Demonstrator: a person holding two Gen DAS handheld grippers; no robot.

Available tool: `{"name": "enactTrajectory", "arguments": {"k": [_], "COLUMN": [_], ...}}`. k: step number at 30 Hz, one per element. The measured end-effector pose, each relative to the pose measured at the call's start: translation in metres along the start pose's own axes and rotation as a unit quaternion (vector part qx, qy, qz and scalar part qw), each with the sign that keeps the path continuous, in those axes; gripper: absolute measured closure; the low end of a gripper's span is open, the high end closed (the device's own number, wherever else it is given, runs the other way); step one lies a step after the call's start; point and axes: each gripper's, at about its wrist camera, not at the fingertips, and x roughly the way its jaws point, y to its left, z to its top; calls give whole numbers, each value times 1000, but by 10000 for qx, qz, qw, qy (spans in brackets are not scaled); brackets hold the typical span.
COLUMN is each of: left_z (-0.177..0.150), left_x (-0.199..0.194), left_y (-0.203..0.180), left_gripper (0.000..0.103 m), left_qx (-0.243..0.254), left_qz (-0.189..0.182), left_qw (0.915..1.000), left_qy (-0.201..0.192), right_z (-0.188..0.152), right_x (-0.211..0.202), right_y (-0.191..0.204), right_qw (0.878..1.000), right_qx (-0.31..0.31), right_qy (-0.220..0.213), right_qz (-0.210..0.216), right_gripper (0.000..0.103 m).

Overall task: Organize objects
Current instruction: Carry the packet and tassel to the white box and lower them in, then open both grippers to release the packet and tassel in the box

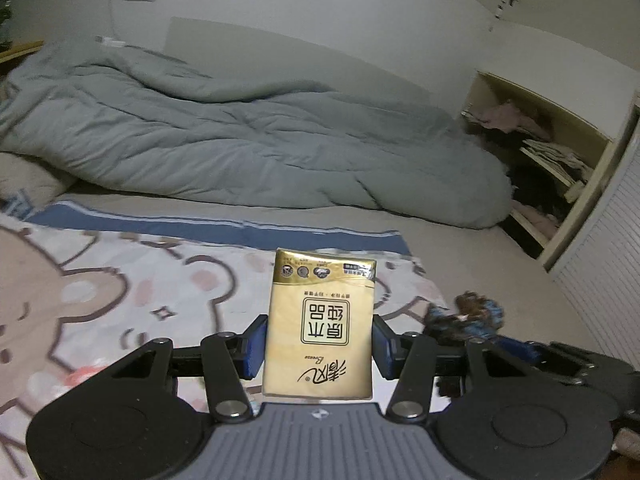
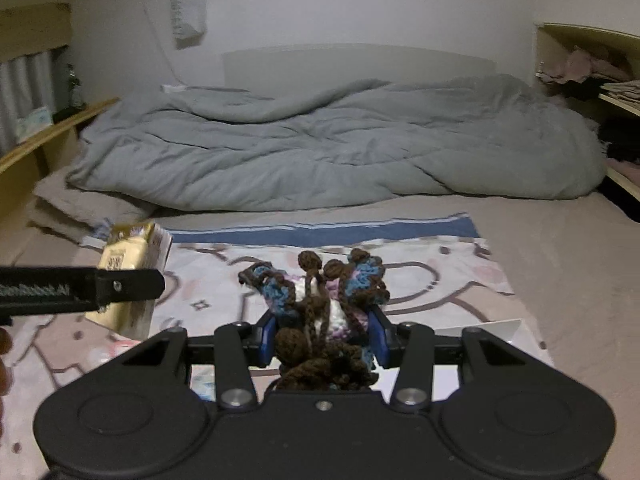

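Left wrist view: my left gripper (image 1: 319, 340) clamped a gold tissue pack (image 1: 320, 324) upright between its blue pads, above the bear-print sheet (image 1: 120, 288). Right wrist view: my right gripper (image 2: 322, 338) pinched a crocheted butterfly (image 2: 320, 304), wings protruding past the fingertips.

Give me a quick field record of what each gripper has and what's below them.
left gripper: shut on gold tissue pack, held in the air
right gripper: shut on crocheted yarn item, brown, blue and white
beneath: bear-print cloth spread on the bed
behind: grey duvet bunched against the wall
to the right: open shelves with clothes
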Motion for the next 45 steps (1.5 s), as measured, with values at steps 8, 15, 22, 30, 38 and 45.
{"name": "enactTrajectory", "arguments": {"k": [8,15,22,30,38,45], "left_z": [-18,-36,-44,-53,-57,-55], "left_x": [68,119,147,159,153,143], "left_y": [-12,-9,2,0,-5,-8], "left_gripper": [50,50,43,28,28,28], "left_qx": [-284,-617,-1026,-838,-551,-325], "left_qz": [-401,-611,-714,-570,-451,-314], "left_qw": [9979,9928,9867,9850,9870,9891], "left_qy": [418,820,1040,1399,1444,1400], "right_z": [-12,-25,-32,-40,-46,-47], "right_x": [45,71,90,92,87,80], "right_y": [-33,-49,-59,-78,-85,-86], "right_qw": [9983,9969,9961,9922,9911,9908], "right_qx": [11,27,200,552,707,781], "right_qy": [397,626,697,905,975,966], "right_qz": [-429,-474,-503,-661,-563,-530], "right_gripper": [57,57,52,45,45,45]}}
